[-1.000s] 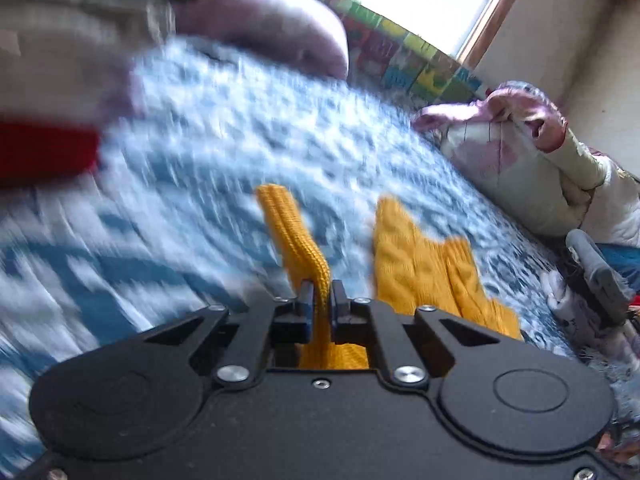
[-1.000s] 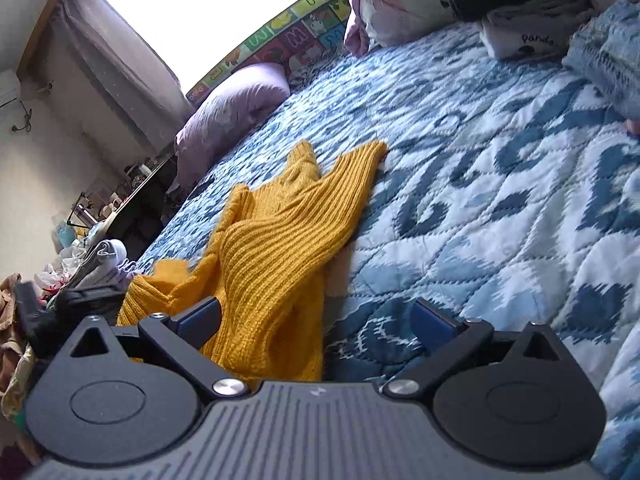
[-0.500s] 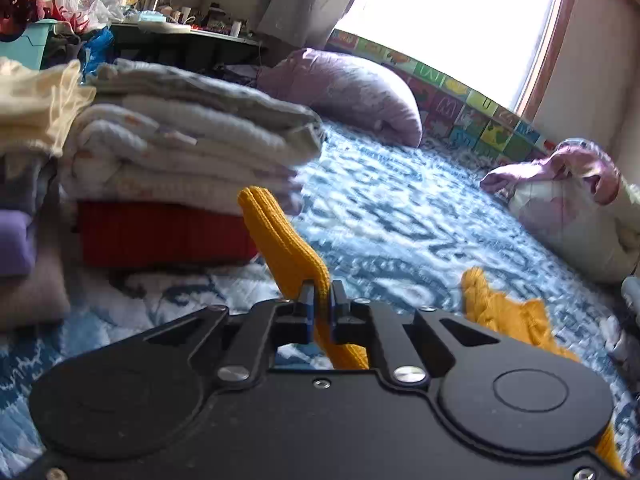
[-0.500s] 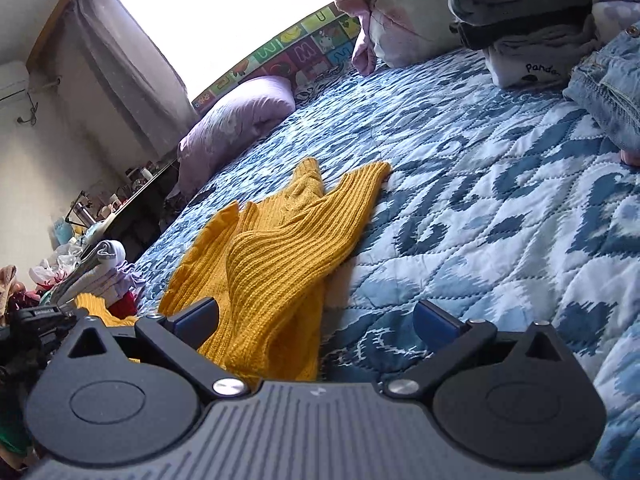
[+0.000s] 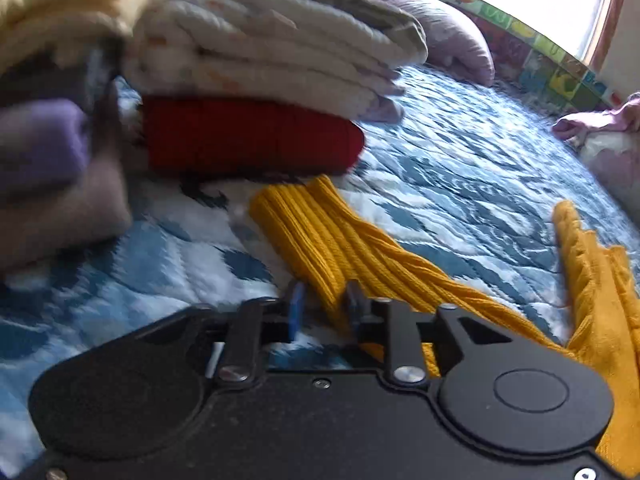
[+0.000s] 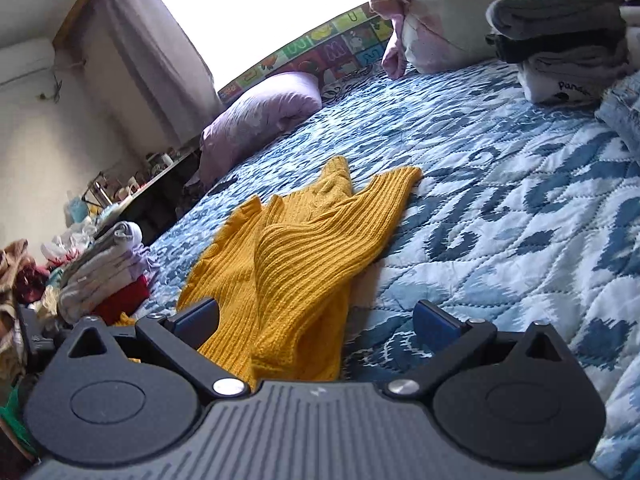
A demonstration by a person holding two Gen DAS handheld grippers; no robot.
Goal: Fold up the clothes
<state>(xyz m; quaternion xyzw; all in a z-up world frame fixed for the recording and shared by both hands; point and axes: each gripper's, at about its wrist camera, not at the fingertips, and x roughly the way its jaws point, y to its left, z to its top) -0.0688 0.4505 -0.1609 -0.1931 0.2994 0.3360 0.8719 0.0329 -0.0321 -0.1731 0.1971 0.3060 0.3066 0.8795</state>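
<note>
Currently the yellow knit sweater lies rumpled on the bed, on a blue-and-white quilt. In the right wrist view its body is bunched in the near middle, one sleeve reaching up and right across the quilt.

Left claw: jaws have just been opening, now parted a little. The other ribbed sleeve runs between them; it sits against the right pad, left pad looks clear of it, so no pinch. That sleeve lies flat on the quilt, its cuff end just in front of a red folded garment. View is motion-blurred, so contact at the right pad is not certain.

Right claw: spread wide, nothing gripped. Left pad is over the sweater's near edge, right pad over bare quilt; whether either touches, can't tell.

Surroundings:
- Stack of folded pale clothes on top of the red one, left side of bed.
- Purple folded item on a beige one, further left in the left wrist view, blurred.
- Lilac pillow at the head of the bed, under the bright window.
- Second folded stack, grey and white, at far right; denim just beside it.
- Pink-and-white bundle near the window end.
</note>
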